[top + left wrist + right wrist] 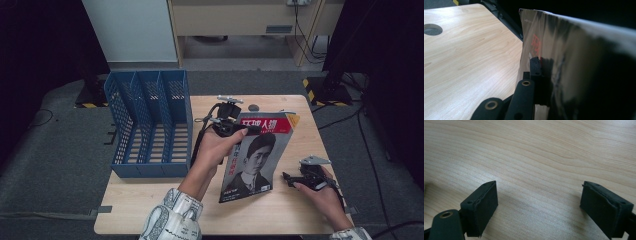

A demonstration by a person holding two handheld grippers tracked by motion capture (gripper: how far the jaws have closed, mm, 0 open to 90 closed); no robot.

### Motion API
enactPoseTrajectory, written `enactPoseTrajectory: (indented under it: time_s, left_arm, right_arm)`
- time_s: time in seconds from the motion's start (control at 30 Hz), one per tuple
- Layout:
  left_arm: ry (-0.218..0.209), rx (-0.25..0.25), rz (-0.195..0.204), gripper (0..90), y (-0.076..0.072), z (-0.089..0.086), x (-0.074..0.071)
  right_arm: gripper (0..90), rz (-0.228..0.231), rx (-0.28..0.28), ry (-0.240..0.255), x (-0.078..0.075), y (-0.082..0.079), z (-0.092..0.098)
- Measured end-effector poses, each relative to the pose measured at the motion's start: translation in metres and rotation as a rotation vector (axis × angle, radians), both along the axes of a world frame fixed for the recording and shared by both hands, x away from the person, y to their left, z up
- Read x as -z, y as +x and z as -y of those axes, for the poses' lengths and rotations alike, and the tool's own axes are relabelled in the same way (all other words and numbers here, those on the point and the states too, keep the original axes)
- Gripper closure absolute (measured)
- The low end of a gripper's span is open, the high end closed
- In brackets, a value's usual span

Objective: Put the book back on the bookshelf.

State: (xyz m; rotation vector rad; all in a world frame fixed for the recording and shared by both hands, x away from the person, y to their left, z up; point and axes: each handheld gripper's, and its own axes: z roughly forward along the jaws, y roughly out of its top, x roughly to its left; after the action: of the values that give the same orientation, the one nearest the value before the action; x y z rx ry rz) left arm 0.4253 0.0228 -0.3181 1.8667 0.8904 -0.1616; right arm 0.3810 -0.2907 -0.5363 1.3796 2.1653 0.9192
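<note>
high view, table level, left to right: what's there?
Blue file rack → left gripper, shut on the top edge of the magazine, which is tilted up off the table → right gripper, fingers open, nothing between them.

Item: magazine [257, 160], cover bearing a portrait under a red title band.
Pose: tilted, top edge raised, bottom edge on the counter [300, 210].
Location: centre-right, right of the blue file rack [150, 125].

Dim, dark-edged overhead view; close-ups brighter, the near magazine [574, 62] blurred.
</note>
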Motion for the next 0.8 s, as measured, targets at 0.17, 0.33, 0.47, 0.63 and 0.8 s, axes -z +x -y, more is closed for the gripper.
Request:
enactPoseTrajectory:
  time_s: [0.17, 0.33, 0.47, 0.63, 0.8]
  left_arm:
    - [-0.008, -0.017, 0.002, 86.4, 0.001, -0.01, -0.004]
    - [-0.031, -0.032, 0.0, 86.4, 0.001, -0.019, -0.009]
    - [-0.043, -0.043, 0.007, 86.4, 0.0, -0.026, -0.013]
    - [-0.058, -0.058, 0.006, 86.4, 0.0, -0.035, -0.017]
    - [-0.061, -0.075, 0.01, 86.4, 0.0, -0.043, -0.019]
  right_arm:
    - [14.5, 0.002, 0.0, 0.0, 0.0, 0.0, 0.0]
    - [14.5, 0.006, -0.002, -0.001, 0.0, 0.0, 0.0]
    - [14.5, 0.005, 0.0, 0.002, 0.0, 0.0, 0.0]
    - [14.4, 0.008, -0.004, 0.0, 0.001, 0.0, 0.0]
    - [14.0, 0.017, -0.001, 0.008, 0.002, -0.001, 0.0]
